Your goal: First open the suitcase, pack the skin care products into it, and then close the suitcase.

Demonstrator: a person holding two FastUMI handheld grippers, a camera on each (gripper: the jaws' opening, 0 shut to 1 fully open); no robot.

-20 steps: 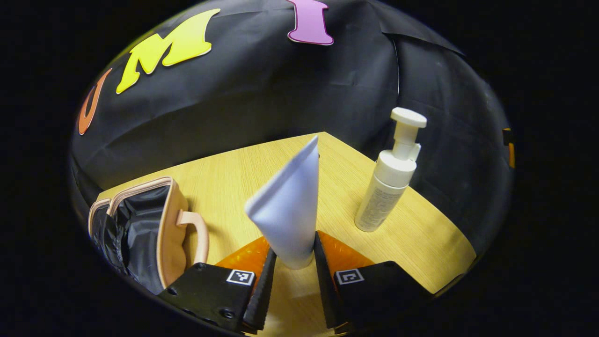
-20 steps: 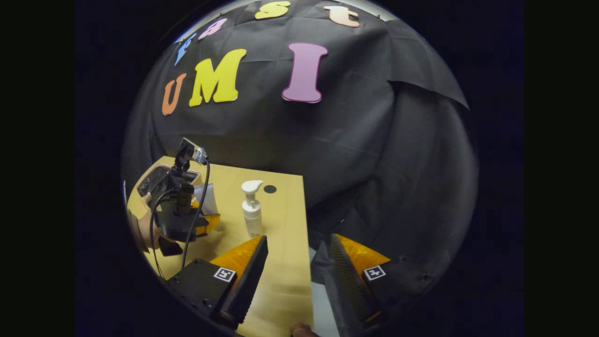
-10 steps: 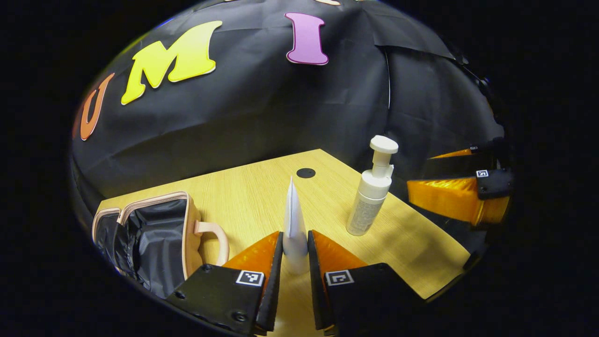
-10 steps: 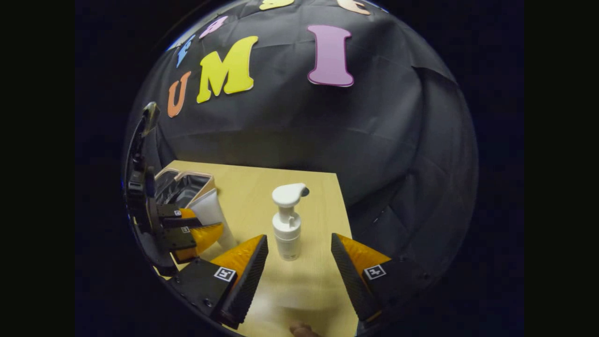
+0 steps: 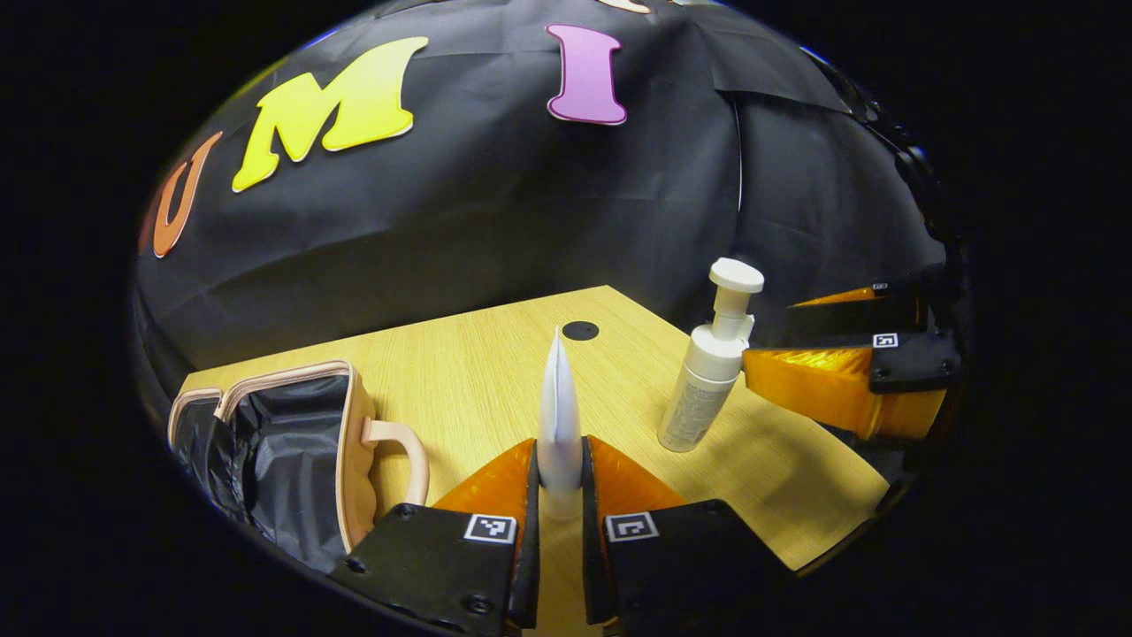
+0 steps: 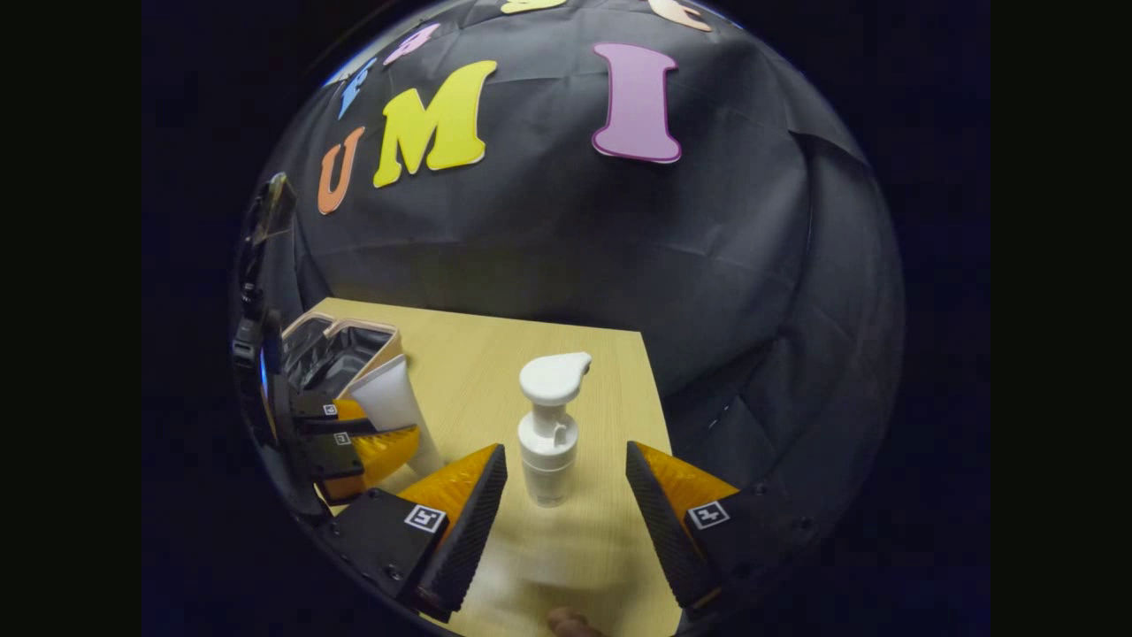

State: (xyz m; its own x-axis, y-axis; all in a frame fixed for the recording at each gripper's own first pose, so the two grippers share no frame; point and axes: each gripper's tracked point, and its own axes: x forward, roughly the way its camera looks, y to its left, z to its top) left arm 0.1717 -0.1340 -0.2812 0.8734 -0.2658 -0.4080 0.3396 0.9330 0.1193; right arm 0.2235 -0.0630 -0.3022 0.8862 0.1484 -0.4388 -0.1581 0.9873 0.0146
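Edged nearer the white plastic pump bottle (image 6: 550,431) with the right hand-held gripper (image 6: 566,504) since half a second before; fingers spread wide, bottle upright between them but untouched, standing on the pale wooden worktop (image 6: 584,540). Kept clamped on the white squeeze tube (image 5: 559,416) with the left hand-held gripper (image 5: 558,540), tube pointing up and far. Left open at the far left of the worktop: pink suitcase (image 5: 292,442) with black lining, handle facing right. Seen beside the tube, to its right: pump bottle, right hand-held gripper just beyond.
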